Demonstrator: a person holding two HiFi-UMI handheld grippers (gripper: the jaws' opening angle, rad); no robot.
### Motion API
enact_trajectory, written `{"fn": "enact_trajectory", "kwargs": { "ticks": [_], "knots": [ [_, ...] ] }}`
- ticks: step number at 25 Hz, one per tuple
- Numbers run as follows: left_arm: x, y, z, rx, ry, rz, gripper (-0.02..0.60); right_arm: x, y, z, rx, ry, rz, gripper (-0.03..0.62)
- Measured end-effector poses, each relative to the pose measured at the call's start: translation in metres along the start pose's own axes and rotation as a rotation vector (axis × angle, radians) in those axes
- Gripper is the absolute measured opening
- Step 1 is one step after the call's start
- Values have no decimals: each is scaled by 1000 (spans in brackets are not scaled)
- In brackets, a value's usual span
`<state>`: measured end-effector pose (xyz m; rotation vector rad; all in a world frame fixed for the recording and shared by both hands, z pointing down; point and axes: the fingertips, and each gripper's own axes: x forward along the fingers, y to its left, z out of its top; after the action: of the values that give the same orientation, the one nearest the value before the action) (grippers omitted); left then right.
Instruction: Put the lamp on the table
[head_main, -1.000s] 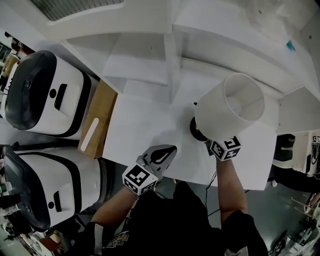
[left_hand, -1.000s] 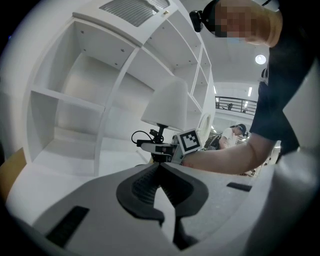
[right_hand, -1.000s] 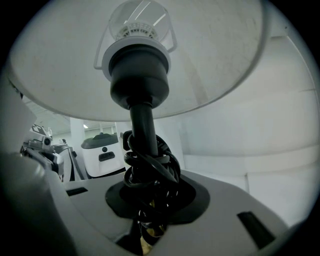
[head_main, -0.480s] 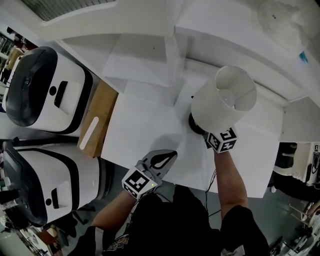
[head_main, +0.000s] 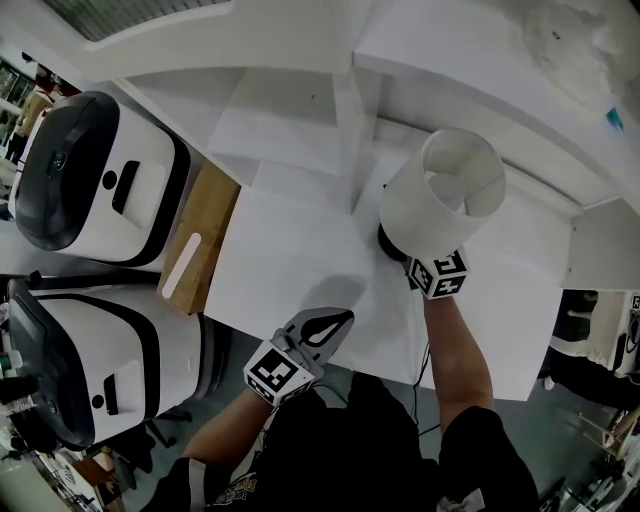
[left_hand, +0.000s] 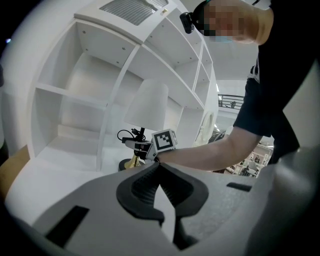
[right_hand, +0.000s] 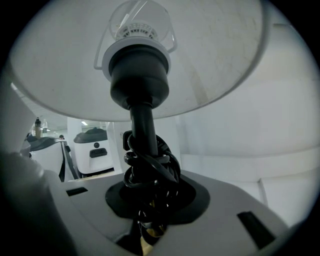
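right gripper (right_hand: 149, 202) jaws: clenched on the lamp (right_hand: 142, 117), low on its black stem, over the black cord (right_hand: 157, 167) wound round the stem
left gripper (left_hand: 159, 168) jaws: closed tip to tip, nothing held between them
right gripper place: seen at the right of the table (head_main: 285, 265), just near of the lamp, marker cube facing up
left gripper place: seen at the table's near edge, well apart from the lamp and left of it, jaws aimed far-right
lamp shade (head_main: 441, 197): white, open top seen from the head view, leaning far-right of the base
lamp base (head_main: 388, 247): dark disc, seen low at the table top on the right side; contact with the surface cannot be told
shelf unit (head_main: 285, 115): white, set along the far side of the table
wooden board (head_main: 197, 232): seen against the table's left edge
machines (head_main: 95, 190): two white-and-black units, left of the board
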<state>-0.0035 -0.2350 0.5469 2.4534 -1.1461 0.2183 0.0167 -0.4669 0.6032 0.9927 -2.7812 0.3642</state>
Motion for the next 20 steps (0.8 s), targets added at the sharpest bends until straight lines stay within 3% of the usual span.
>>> {"fn": "enact_trajectory", "kwargs": {
  "ticks": [16,20],
  "knots": [
    [-18,-2,-13,-31,4,17,6,-1,1,-6,-18,-31,-25,104],
    [-23,-2,-15,-50,6,22,6,-6,-1,-12,3,-27,-40,130]
  ]
}}
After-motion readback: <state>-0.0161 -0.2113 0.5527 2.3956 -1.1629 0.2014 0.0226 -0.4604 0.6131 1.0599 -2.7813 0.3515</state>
